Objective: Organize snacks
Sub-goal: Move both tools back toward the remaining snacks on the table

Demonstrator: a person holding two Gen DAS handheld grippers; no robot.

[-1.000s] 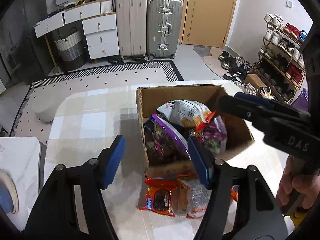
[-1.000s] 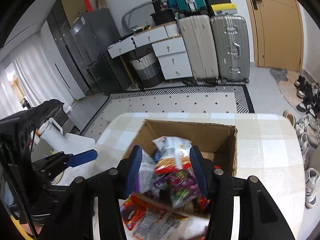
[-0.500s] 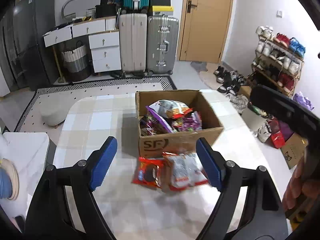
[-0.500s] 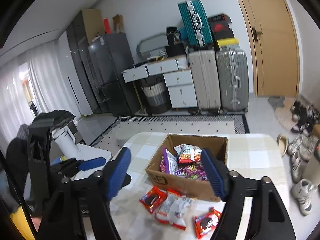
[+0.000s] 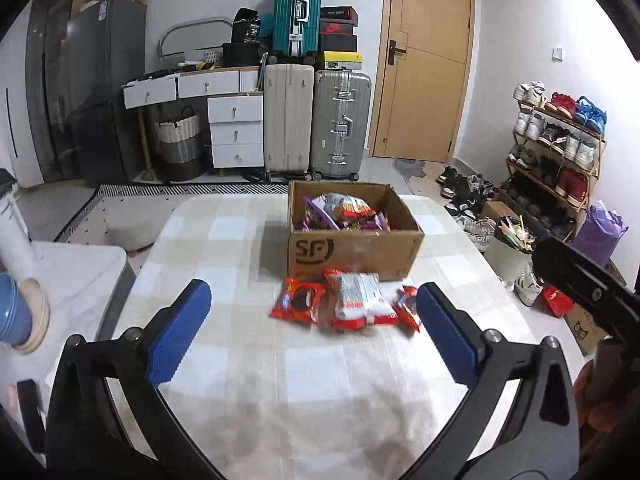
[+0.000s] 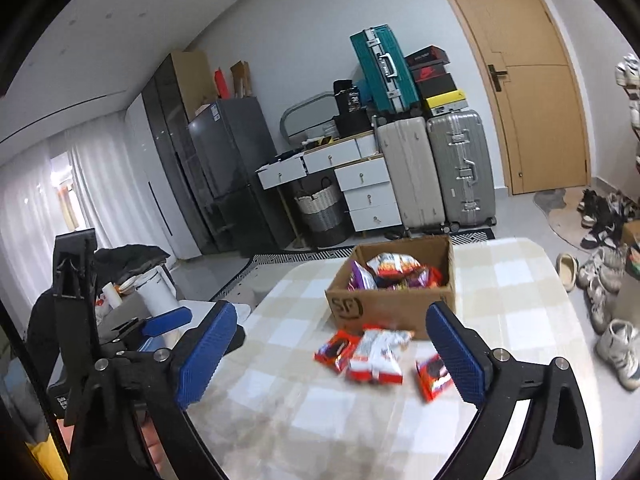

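A cardboard box (image 5: 352, 246) (image 6: 390, 304) holding several snack bags stands on the checked table (image 5: 248, 344). In front of it lie a red cookie pack (image 5: 298, 300) (image 6: 336, 350), a white and red bag (image 5: 360, 298) (image 6: 378, 354) and another red pack (image 5: 408, 308) (image 6: 434, 374). My left gripper (image 5: 312, 332) is open and empty, well back from the snacks. My right gripper (image 6: 332, 354) is open and empty, also back from them; it also shows at the right edge of the left wrist view (image 5: 584, 284).
A white side table (image 5: 72, 280) with blue cups (image 5: 14, 316) stands left of the table. Suitcases (image 5: 316, 120), white drawers (image 5: 236, 128), a door and a shoe rack (image 5: 556, 152) lie beyond. A trash bin (image 5: 510, 246) stands at the table's right.
Both grippers have pulled back and up from the box, so box and loose packs now look smaller and farther. Both stay open and empty.
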